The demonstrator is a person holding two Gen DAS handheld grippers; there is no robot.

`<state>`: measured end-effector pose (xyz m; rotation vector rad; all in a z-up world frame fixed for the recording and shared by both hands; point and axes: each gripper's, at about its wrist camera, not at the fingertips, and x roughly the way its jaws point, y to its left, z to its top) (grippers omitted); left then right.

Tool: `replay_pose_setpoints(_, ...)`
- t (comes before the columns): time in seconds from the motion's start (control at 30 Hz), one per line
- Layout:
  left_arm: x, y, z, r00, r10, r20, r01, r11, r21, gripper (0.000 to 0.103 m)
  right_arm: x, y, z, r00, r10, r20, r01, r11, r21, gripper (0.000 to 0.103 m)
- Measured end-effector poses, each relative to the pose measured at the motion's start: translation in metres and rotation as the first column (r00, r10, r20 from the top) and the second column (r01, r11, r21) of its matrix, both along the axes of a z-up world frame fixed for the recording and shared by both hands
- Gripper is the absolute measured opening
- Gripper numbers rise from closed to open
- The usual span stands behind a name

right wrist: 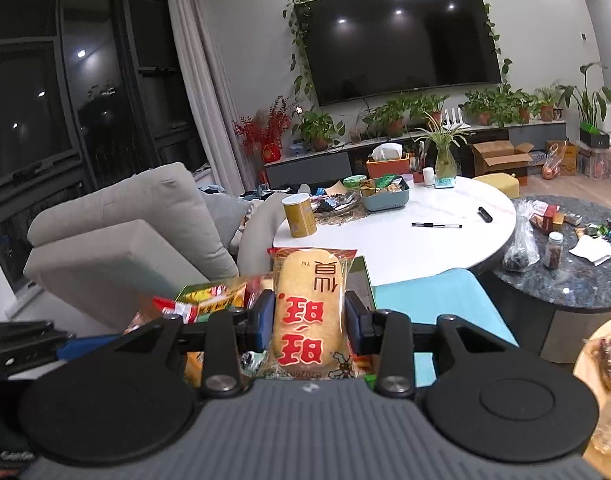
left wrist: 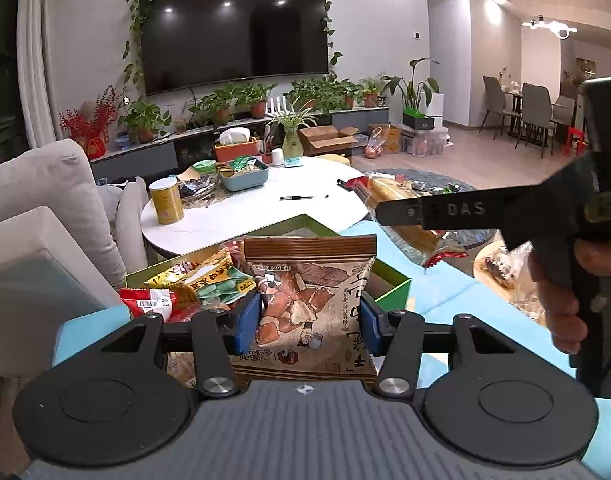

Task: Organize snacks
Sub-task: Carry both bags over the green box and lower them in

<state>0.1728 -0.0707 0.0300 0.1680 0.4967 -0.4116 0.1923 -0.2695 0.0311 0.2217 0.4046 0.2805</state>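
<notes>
My left gripper (left wrist: 310,322) is shut on a brown snack packet (left wrist: 311,300) printed with fried pieces, held upright above a green-rimmed box (left wrist: 393,289) full of snack packets (left wrist: 201,280). My right gripper (right wrist: 310,322) is shut on a yellow rice-cracker packet (right wrist: 307,312) with red characters, its blue pads pressing both sides. In the left wrist view the right gripper (left wrist: 401,216) shows from the side at the right, a hand (left wrist: 561,300) around its handle, with the yellow packet (left wrist: 405,216) in its fingers. The green box (right wrist: 361,276) lies just behind that packet in the right wrist view.
A light-blue surface (left wrist: 445,292) lies under the box. A white round table (left wrist: 265,212) beyond holds a yellow can (left wrist: 167,200), a teal tray (left wrist: 245,176) and a pen (left wrist: 303,197). A grey sofa (right wrist: 125,220) stands left. A dark round table (right wrist: 577,260) with small items sits right.
</notes>
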Motion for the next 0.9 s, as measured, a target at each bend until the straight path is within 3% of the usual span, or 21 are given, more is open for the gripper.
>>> replay_pose_setpoints(0.4,0.035,-0.008,-0.013,0.999,0.019,-0.033,-0.018,1.000,0.024,0.048,0.037,0.003,-0.025,0.997,0.030,-0.071,-0.026,0.999,0.047,0.064)
replay_pose_setpoints(0.9,0.048,-0.014,-0.024,0.998,0.030,-0.061,-0.027,0.999,0.043,0.048,0.041,-0.002,-0.036,0.996,0.037,-0.083,-0.029,0.995,0.096,0.064)
